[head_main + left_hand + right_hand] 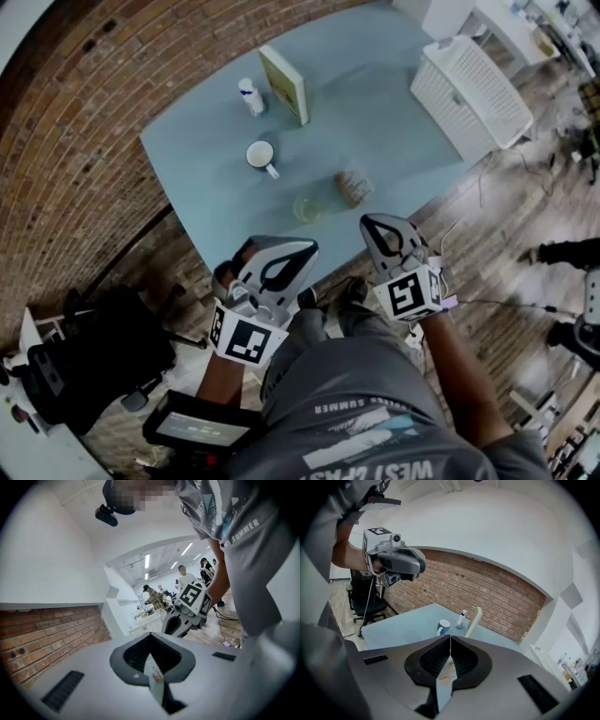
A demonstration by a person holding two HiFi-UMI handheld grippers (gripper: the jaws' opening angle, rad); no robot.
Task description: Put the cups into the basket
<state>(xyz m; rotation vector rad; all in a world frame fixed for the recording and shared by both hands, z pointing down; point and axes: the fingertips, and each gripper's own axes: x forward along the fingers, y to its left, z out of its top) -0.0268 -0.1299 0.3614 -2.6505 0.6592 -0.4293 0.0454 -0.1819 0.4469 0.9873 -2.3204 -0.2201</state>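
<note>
Textured glass cup (354,185) at twelve o'clock of right gripper (373,225), clear cup (307,208) likewise ahead of left gripper (298,251); both jaws together, holding nothing.

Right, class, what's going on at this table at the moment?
A person stands at the light blue table with a gripper in each hand. The left gripper and the right gripper are held by the table's near edge, fingers shut on nothing. The white mug, clear glass and patterned glass stand on the table, and none is in the white basket at the far corner.
</note>
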